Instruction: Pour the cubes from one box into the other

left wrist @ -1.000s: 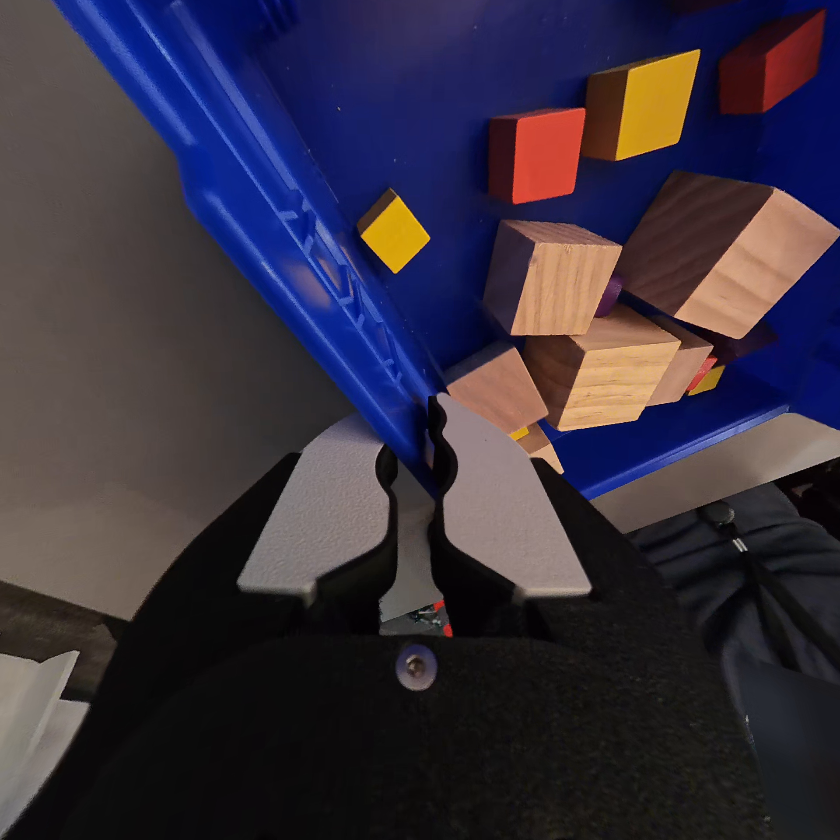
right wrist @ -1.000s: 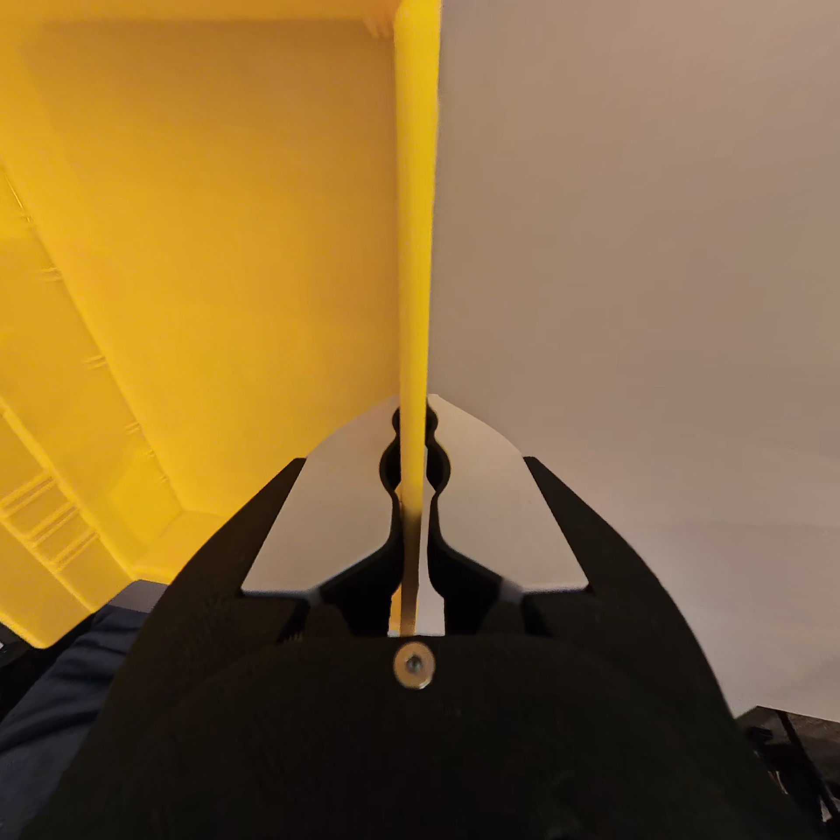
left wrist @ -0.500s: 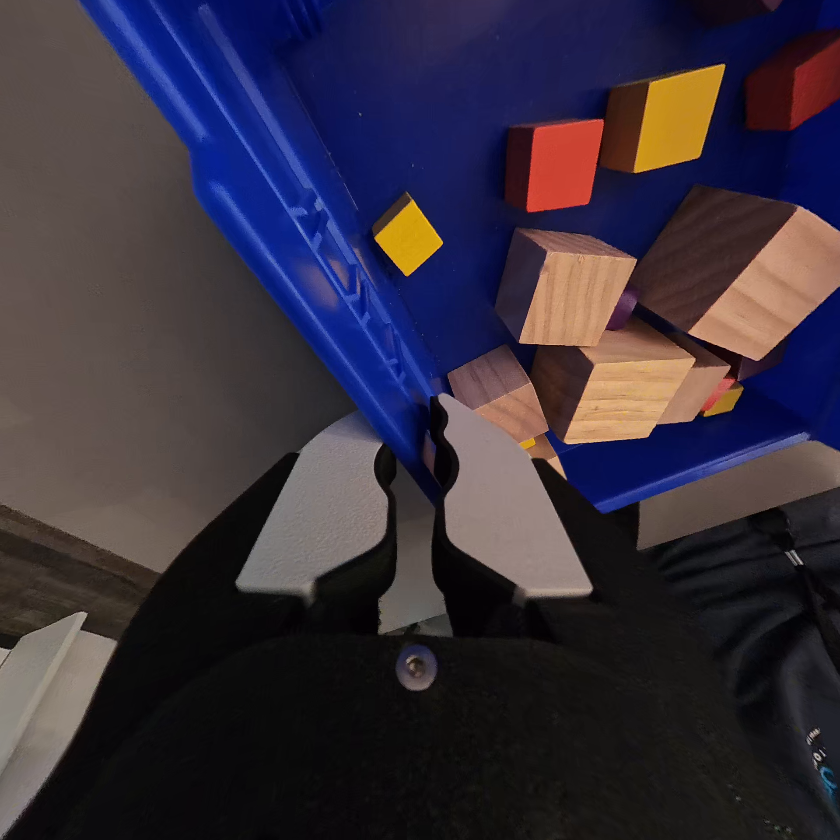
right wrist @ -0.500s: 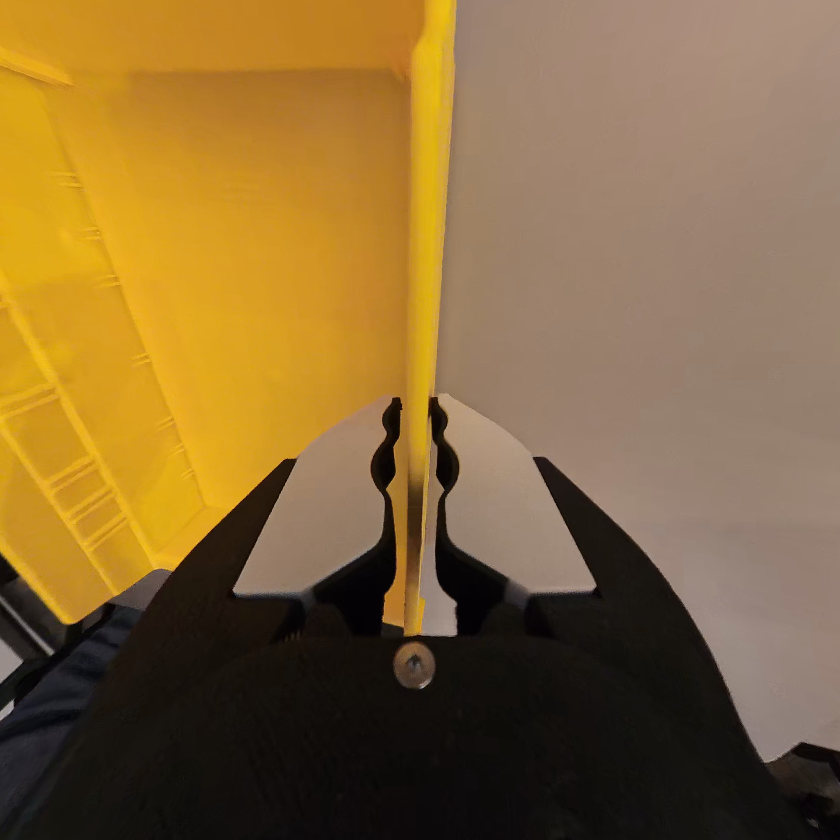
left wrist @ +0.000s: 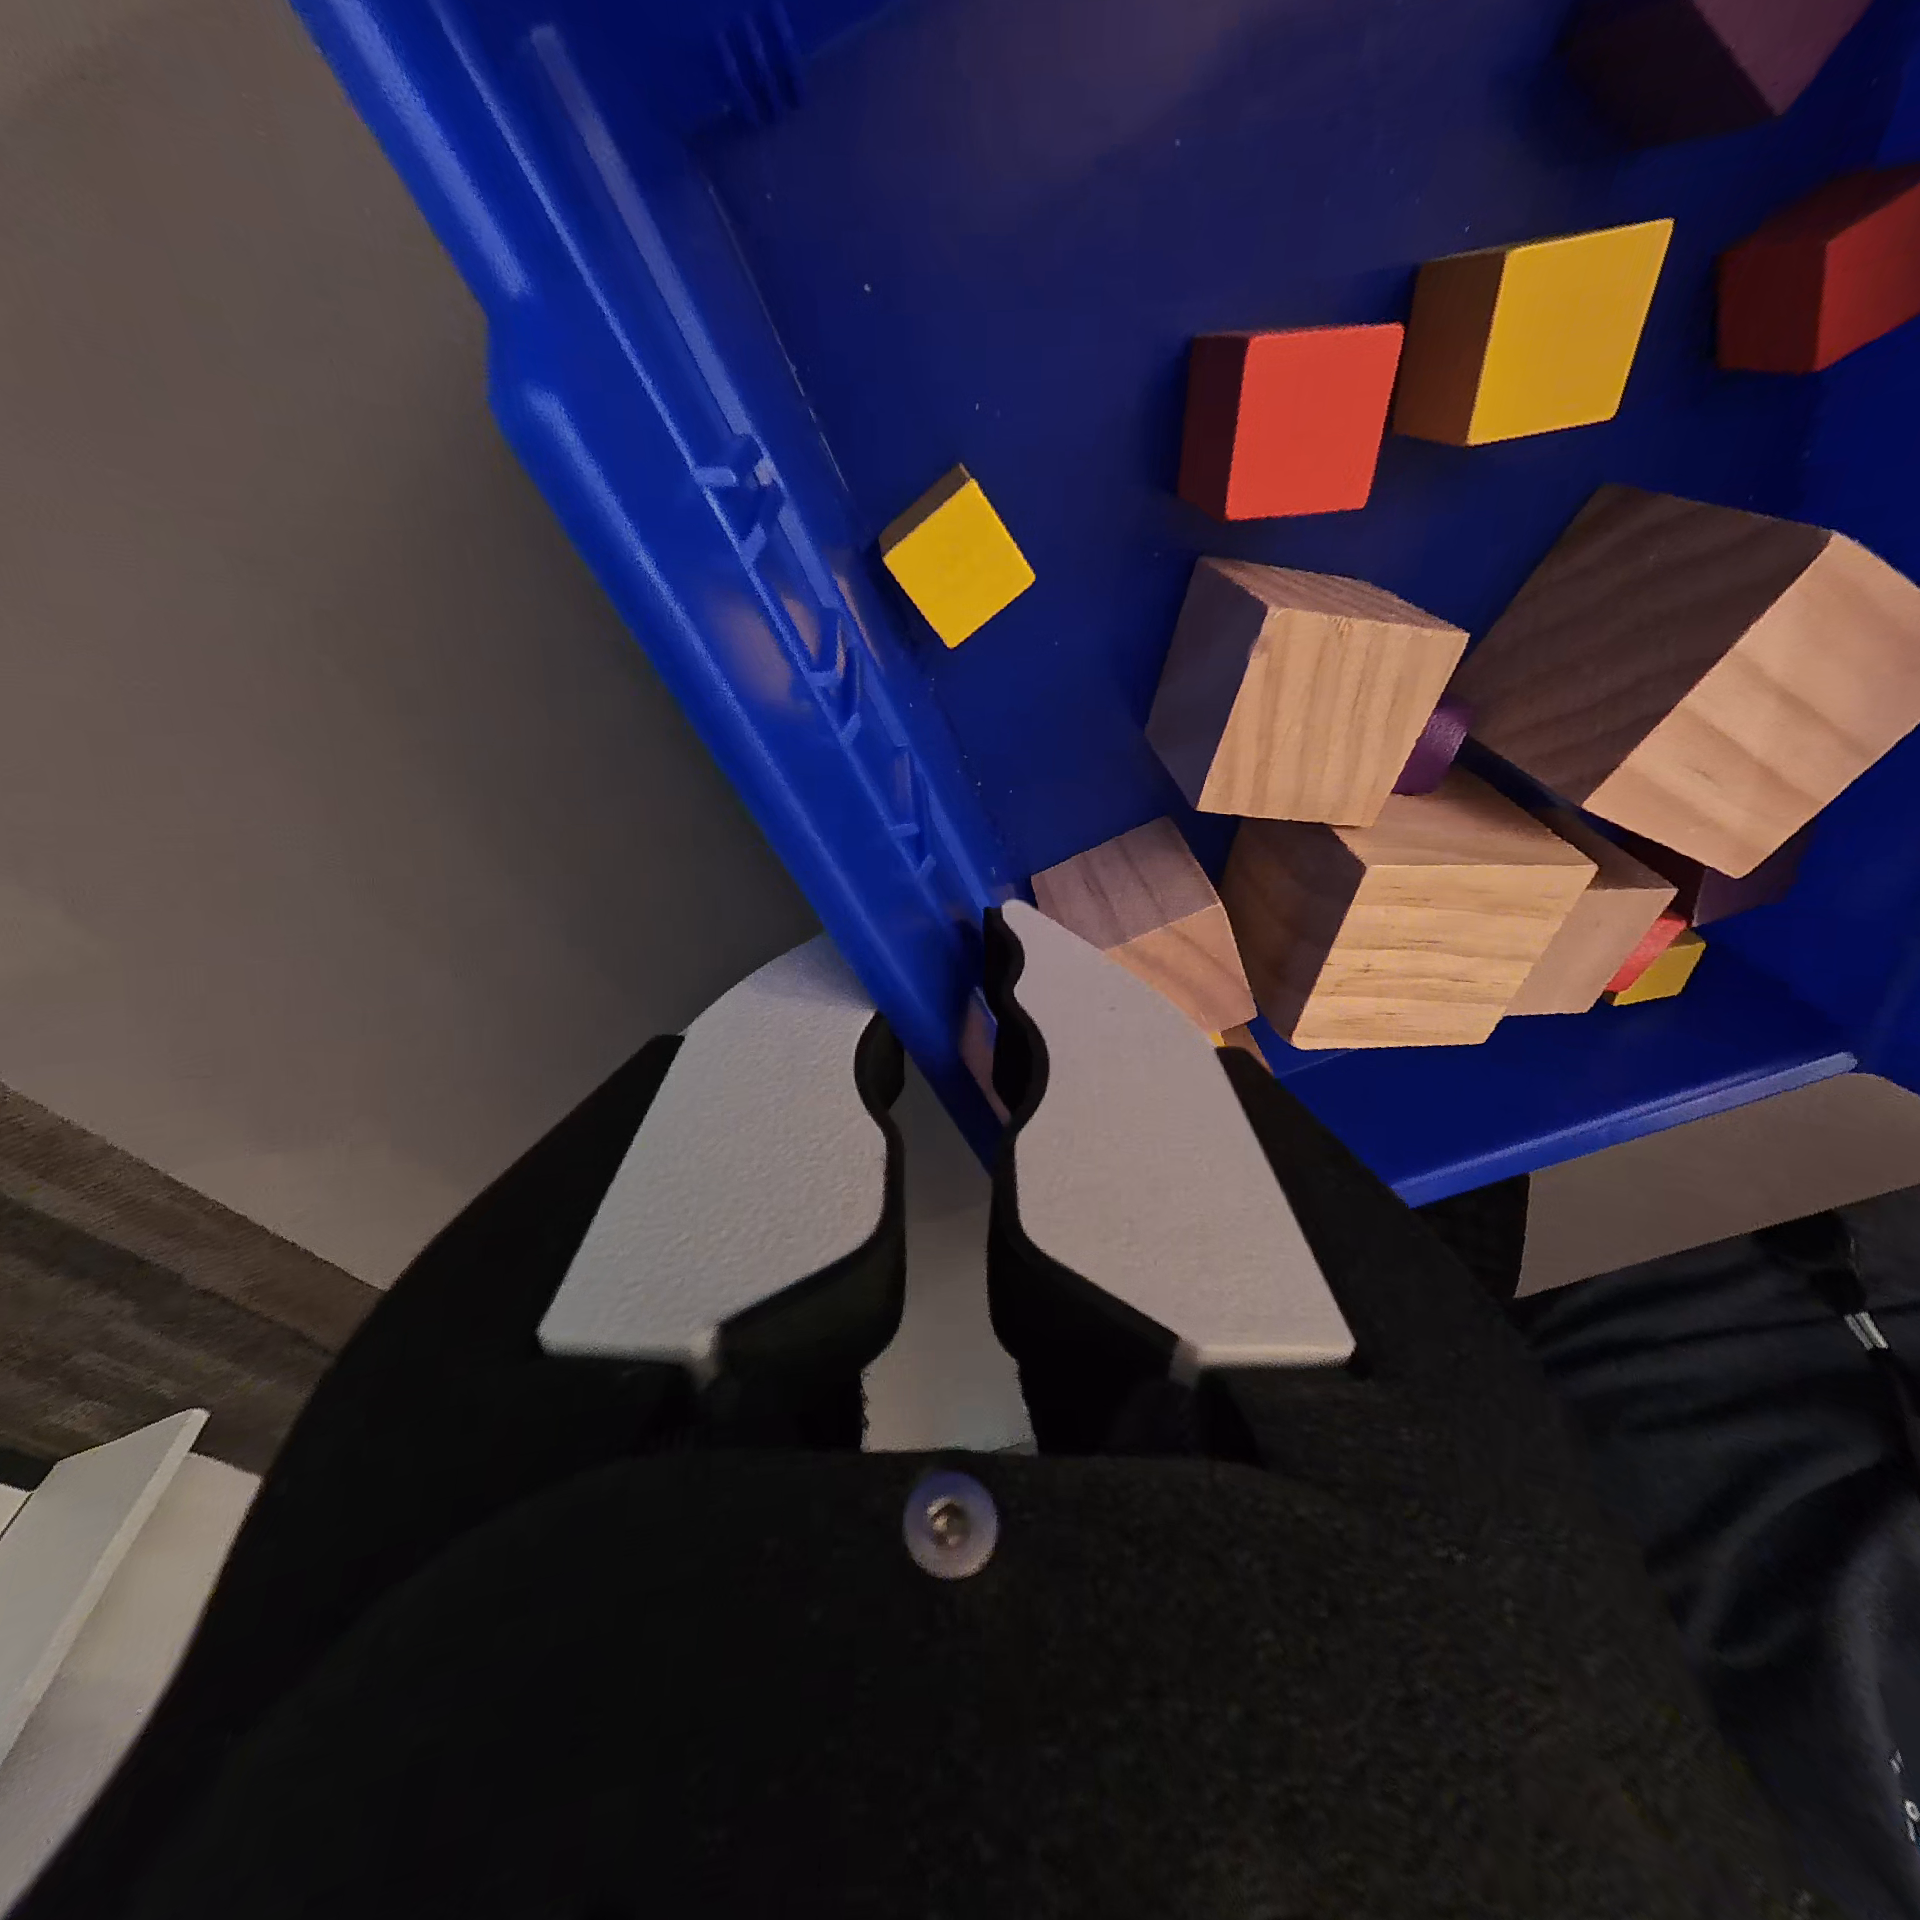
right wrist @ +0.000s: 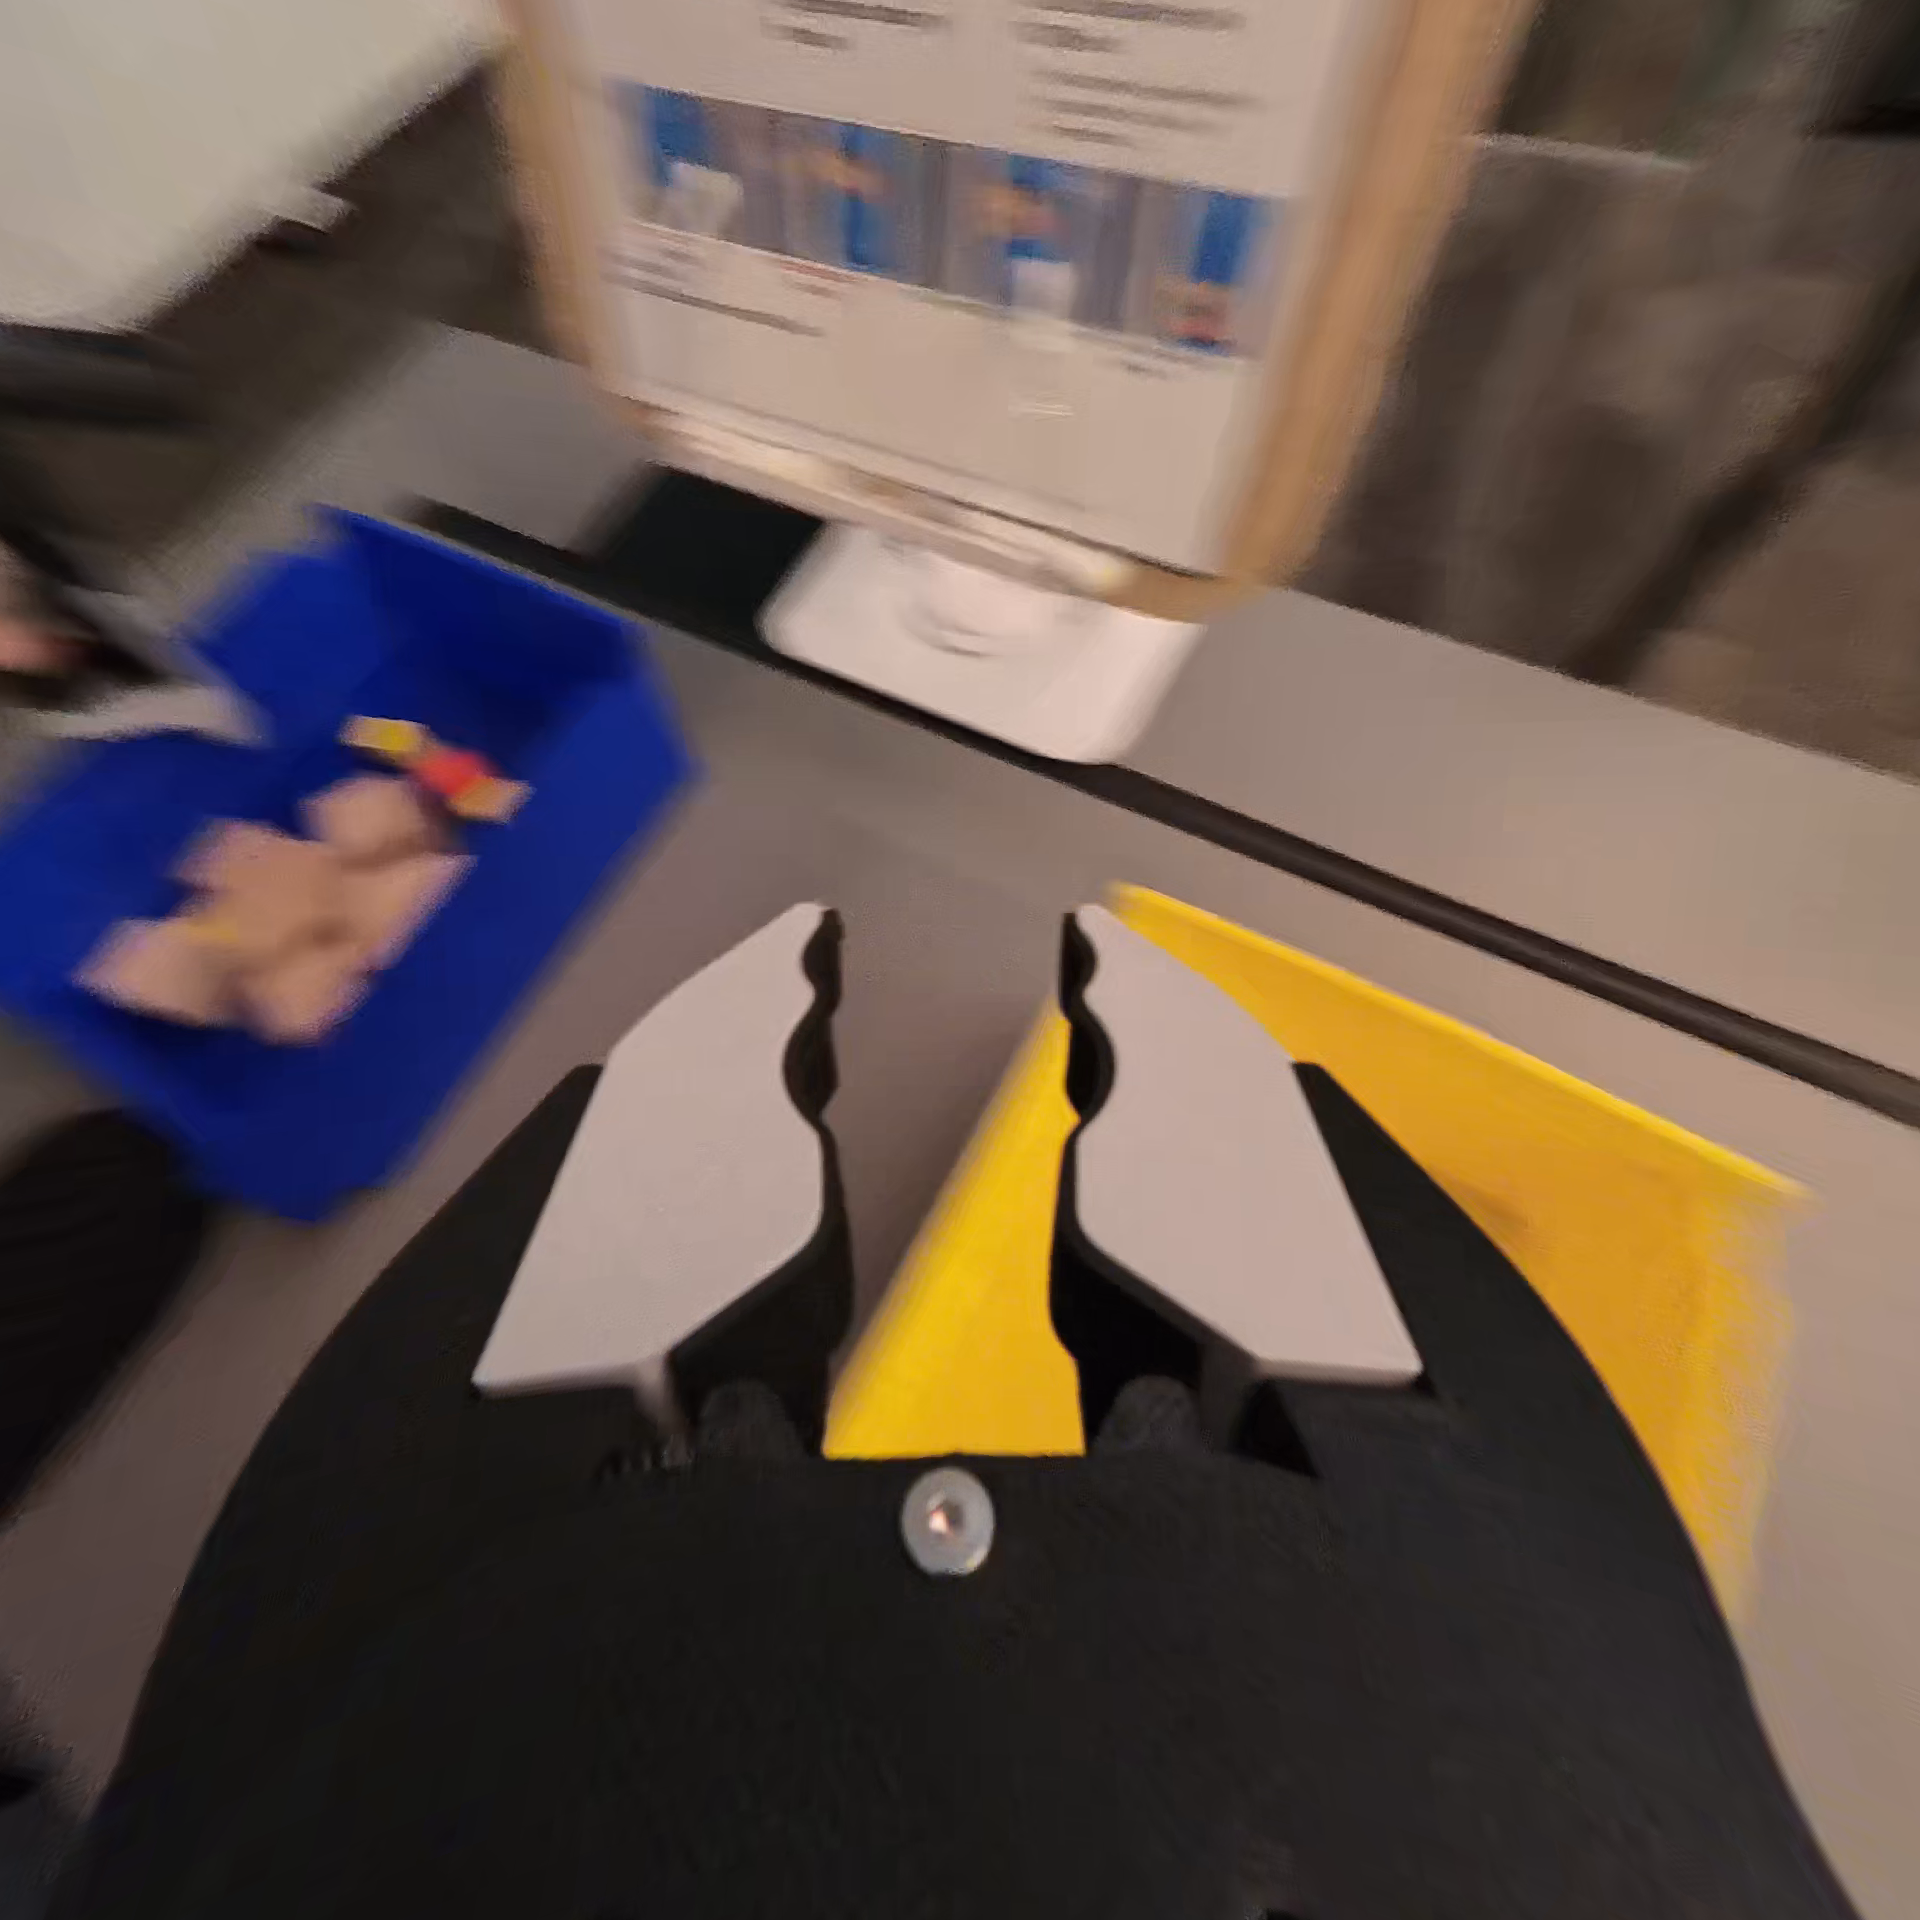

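Note:
The blue box (left wrist: 1039,312) holds several cubes: plain wooden ones (left wrist: 1309,717), a small yellow one (left wrist: 956,556) and a red one (left wrist: 1288,416). My left gripper (left wrist: 925,935) is shut on the blue box's side wall near a corner. In the blurred right wrist view, my right gripper (right wrist: 948,920) is open and empty. The yellow box (right wrist: 1455,1143) lies just under and to the right of it, with one wall showing between the fingers. The blue box with its cubes (right wrist: 364,831) also shows at the left on the grey table (right wrist: 1455,831).
A framed board (right wrist: 935,260) on a white base (right wrist: 977,644) stands at the back of the table. A black strip (right wrist: 1455,894) runs along the table's far edge. Dark clothing (left wrist: 1714,1403) is at the lower right and a white object (left wrist: 94,1558) at the lower left.
My right gripper has opened, let go of the yellow box's wall and swung up and back, so the table now shows. My left gripper still holds the blue box, barely moved.

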`<state>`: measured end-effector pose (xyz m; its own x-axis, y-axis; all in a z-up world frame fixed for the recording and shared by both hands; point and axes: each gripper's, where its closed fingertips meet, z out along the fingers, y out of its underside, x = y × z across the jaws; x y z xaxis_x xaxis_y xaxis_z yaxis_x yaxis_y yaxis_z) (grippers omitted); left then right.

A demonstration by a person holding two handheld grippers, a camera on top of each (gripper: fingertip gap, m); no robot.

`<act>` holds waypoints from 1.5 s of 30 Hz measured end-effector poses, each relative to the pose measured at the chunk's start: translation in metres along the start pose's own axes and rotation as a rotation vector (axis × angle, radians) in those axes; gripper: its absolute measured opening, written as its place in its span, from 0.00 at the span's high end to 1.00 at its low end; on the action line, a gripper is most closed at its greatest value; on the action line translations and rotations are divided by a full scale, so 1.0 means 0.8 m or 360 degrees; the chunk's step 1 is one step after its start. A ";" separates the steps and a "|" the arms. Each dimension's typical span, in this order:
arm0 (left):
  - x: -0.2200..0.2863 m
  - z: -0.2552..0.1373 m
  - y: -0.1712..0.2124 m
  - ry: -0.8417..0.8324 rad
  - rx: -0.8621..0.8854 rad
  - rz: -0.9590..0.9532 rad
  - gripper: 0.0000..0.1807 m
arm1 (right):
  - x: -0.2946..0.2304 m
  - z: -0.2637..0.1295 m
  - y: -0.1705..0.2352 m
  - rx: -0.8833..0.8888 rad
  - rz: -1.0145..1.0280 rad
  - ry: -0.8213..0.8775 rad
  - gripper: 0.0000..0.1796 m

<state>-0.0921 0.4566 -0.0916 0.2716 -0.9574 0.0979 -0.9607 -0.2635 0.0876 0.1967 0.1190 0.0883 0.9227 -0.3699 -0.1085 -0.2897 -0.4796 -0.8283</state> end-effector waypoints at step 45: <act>0.017 0.009 0.016 -0.0026 0.0116 -0.0289 0.97 | -0.241 0.277 0.158 -0.1283 0.0353 0.0043 0.96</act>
<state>-0.1007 0.4391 -0.0963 0.4402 -0.8951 0.0710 -0.8979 -0.4392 0.0305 0.0389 0.3060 -0.1170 0.8194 -0.5370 -0.2007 -0.5666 -0.8118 -0.1410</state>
